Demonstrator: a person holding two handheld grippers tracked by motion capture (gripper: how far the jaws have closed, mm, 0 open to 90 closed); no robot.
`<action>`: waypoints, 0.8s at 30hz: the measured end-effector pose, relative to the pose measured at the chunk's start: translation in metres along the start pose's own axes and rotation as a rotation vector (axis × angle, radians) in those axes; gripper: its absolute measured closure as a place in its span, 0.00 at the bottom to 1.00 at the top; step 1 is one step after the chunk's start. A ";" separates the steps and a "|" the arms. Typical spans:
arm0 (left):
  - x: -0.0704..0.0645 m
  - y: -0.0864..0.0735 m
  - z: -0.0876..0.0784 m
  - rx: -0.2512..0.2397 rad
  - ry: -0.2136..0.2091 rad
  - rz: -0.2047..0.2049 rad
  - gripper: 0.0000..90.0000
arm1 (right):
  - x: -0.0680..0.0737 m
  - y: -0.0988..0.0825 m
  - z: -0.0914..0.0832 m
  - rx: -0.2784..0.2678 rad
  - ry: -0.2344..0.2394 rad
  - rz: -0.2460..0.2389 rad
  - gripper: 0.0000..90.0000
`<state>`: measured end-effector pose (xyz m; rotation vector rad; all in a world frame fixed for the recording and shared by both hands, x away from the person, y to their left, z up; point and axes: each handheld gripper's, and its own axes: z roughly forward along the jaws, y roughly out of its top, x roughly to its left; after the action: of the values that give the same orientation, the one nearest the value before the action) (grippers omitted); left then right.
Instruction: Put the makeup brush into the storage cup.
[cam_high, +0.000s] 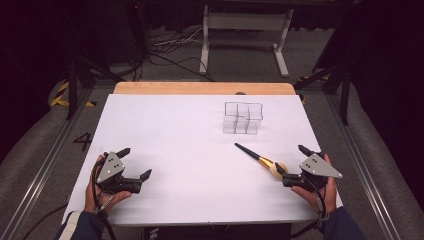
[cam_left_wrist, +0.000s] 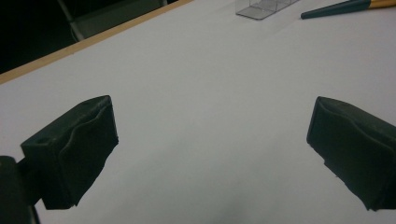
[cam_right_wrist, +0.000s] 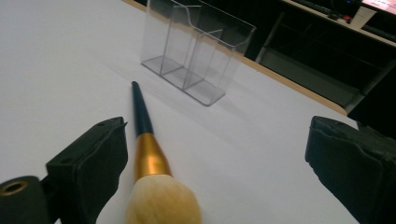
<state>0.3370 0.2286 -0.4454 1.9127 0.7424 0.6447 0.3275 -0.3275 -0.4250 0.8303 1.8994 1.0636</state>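
Right gripper view: right claw (cam_right_wrist: 219, 172) wide open, empty, makeup brush (cam_right_wrist: 148, 158) lying on table (cam_right_wrist: 56, 56) beside its left pad; clear organiser (cam_right_wrist: 196, 51) beyond. Best closed around gold ferrule, not soft bristles.

One legible mark is present: the numeral "4" (cam_high: 83, 141), black, applied to the grey floor (cam_high: 45, 150) just beside the left edge of the bench (cam_high: 165, 150), as seen in the high view. Yellow-and-black hazard striping (cam_high: 61, 95) lies on the same floor farther back on the left; it carries no characters. No lettering, label or brand can be read on the bench surface in the left gripper view or the right gripper view.
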 end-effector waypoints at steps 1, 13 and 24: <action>0.000 -0.001 0.001 0.008 -0.001 0.002 0.03 | 0.000 0.000 0.000 0.000 0.000 0.000 0.08; -0.003 -0.006 -0.003 0.026 -0.008 -0.006 0.03 | -0.002 0.006 0.007 0.046 0.067 0.011 0.09; -0.006 -0.005 0.000 0.036 -0.026 -0.001 0.04 | -0.018 0.052 0.019 0.265 0.237 -0.019 0.13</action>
<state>0.3320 0.2256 -0.4508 1.9502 0.7435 0.6088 0.3608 -0.3122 -0.3800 0.8606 2.2798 0.9451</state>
